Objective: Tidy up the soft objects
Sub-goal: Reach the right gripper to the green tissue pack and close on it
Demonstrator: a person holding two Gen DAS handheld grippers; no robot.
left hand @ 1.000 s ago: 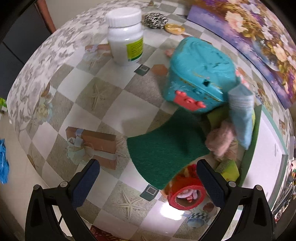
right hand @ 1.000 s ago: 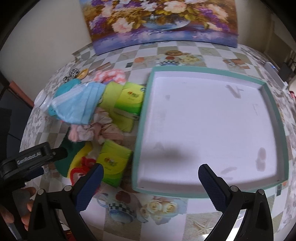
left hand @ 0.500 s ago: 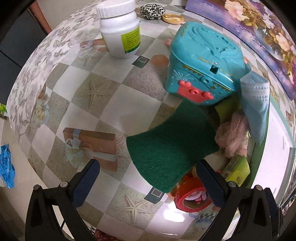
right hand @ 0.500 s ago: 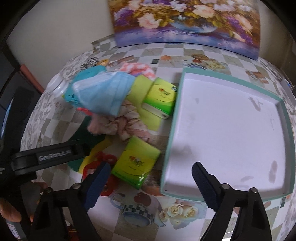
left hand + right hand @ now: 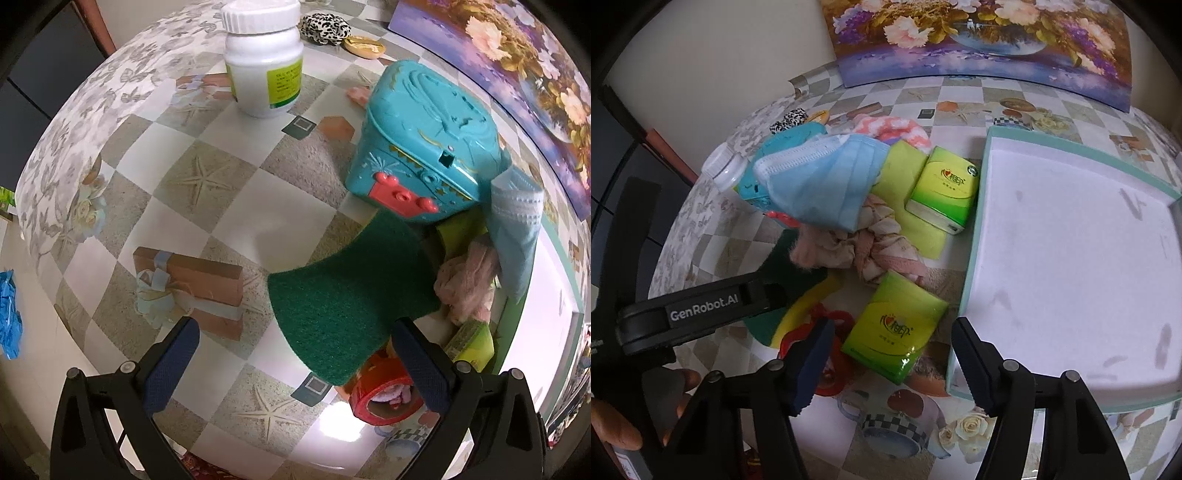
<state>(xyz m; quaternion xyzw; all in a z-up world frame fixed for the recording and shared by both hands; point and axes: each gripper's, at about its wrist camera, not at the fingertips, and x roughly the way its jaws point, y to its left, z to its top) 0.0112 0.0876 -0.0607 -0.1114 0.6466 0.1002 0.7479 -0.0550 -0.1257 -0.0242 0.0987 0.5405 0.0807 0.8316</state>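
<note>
While both jaws stand wide, the right gripper should drop around the near tissue pack, just beside the tray's left edge; the left gripper waits over the green scrub pad.

mask draped over box, tissue packs left of tray, bottle behind

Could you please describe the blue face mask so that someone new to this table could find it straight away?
Start at the large white tray with the green rim and look just left of it, at the heap of soft things. The blue face mask lies on top, draped against the teal plastic box. It is the only pale blue, pleated item there.
</note>
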